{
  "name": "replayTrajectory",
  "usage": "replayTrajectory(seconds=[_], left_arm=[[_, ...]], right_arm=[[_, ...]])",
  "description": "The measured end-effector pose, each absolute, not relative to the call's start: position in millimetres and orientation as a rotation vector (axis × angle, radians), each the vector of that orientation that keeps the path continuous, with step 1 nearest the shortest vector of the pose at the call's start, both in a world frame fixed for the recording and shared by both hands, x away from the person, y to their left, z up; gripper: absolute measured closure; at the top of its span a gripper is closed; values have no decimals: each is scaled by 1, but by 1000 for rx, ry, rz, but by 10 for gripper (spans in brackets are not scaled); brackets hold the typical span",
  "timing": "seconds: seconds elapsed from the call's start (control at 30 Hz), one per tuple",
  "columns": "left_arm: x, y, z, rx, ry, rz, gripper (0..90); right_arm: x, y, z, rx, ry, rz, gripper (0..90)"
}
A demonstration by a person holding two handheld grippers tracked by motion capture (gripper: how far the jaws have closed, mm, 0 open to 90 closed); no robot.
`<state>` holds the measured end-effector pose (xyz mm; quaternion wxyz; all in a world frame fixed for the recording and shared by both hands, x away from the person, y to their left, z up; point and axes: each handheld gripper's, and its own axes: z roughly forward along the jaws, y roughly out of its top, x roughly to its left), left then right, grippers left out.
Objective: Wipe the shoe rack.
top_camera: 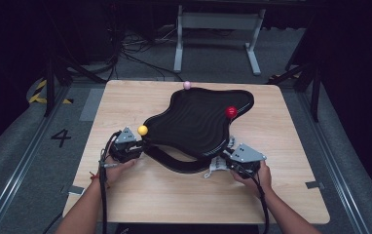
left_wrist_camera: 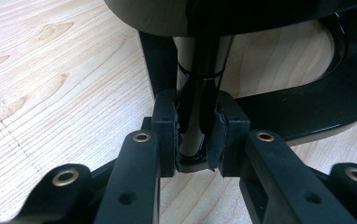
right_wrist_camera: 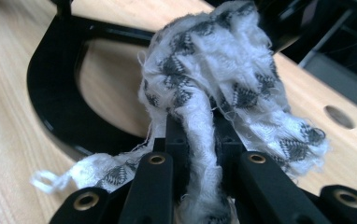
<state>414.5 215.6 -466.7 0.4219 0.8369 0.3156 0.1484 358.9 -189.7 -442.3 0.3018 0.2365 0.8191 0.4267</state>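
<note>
A black wavy tray stands on a curved black base in the middle of the table. A red ball lies on its right part, a yellow ball sits at its left tip, and a pink ball rests at its far edge. My left gripper is shut on a glossy dark post under the tray's left end, jaws pressed on both sides. My right gripper is shut on a frayed white-and-black cloth bunched at the tray's right front; what the cloth covers is hidden.
The light wooden table has bare room all around the tray and a small round hole near the right gripper. Beyond the far edge stand a grey metal frame and loose cables on the floor.
</note>
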Motion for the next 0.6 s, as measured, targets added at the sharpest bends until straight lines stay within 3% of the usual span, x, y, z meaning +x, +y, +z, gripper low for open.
replayTrajectory(seconds=[0.6], left_arm=[[412, 216, -470, 2078, 781, 364, 742]], right_arm=[[372, -184, -473, 671, 2273, 1045, 809]])
